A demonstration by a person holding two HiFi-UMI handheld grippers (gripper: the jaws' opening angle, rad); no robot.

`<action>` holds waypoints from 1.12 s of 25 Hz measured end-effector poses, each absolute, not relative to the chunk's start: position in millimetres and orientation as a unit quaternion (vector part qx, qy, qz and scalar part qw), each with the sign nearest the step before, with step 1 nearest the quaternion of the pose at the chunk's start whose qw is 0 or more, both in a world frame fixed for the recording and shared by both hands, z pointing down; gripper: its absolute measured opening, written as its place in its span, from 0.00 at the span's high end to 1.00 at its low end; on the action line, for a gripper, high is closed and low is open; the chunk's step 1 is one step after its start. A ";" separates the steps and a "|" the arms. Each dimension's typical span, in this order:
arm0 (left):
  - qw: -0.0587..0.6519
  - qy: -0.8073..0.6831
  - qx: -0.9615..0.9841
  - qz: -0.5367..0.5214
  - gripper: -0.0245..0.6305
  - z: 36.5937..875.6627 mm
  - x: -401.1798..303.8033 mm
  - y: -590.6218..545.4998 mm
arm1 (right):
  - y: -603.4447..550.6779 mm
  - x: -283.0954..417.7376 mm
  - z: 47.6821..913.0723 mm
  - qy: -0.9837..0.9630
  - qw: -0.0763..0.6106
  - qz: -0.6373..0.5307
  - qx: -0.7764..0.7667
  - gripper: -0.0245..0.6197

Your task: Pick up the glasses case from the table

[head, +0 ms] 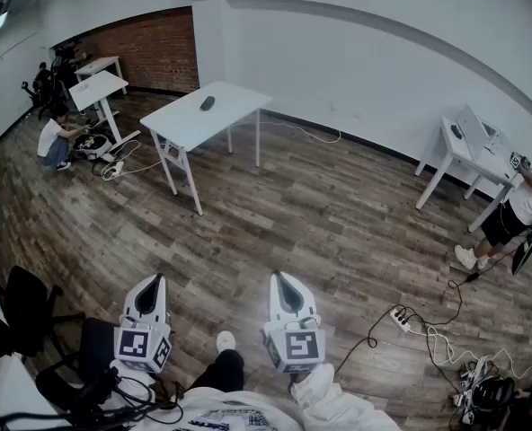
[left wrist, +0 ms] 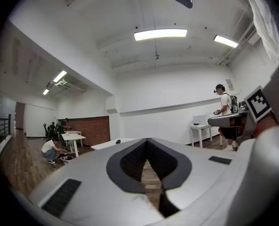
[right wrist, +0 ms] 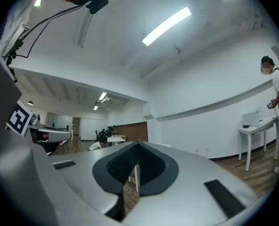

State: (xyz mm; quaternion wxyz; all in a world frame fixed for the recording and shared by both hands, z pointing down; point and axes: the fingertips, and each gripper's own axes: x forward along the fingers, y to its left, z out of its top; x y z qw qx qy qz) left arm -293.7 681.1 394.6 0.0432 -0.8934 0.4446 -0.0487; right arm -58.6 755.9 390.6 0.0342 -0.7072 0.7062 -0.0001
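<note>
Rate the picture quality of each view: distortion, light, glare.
Head view: strong fisheye, the far wall bows, light is even. Left gripper view: black round border, the ceiling lamp blows out white. Right gripper view: same border, the lamp strip glares.

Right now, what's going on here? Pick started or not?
Not started. The person holds the left gripper and the right gripper level out in front, both with jaws together and nothing between them. The glasses case lies untouched on the white table well across the wood floor from them. Two other people are off to the sides: one crouching at far left, one standing at a table on the right.
</note>
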 end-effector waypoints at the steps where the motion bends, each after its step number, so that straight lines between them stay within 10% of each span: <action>1: 0.038 0.447 -0.893 -0.048 0.95 398.5 -292.5 667.2 | 742.0 -55.7 392.7 0.702 0.034 -0.002 -0.711 0.95; 28: 0.041 0.462 -0.885 -0.041 0.95 408.4 -182.2 138.8 | 200.7 71.7 402.9 0.704 0.035 0.005 -0.709 0.95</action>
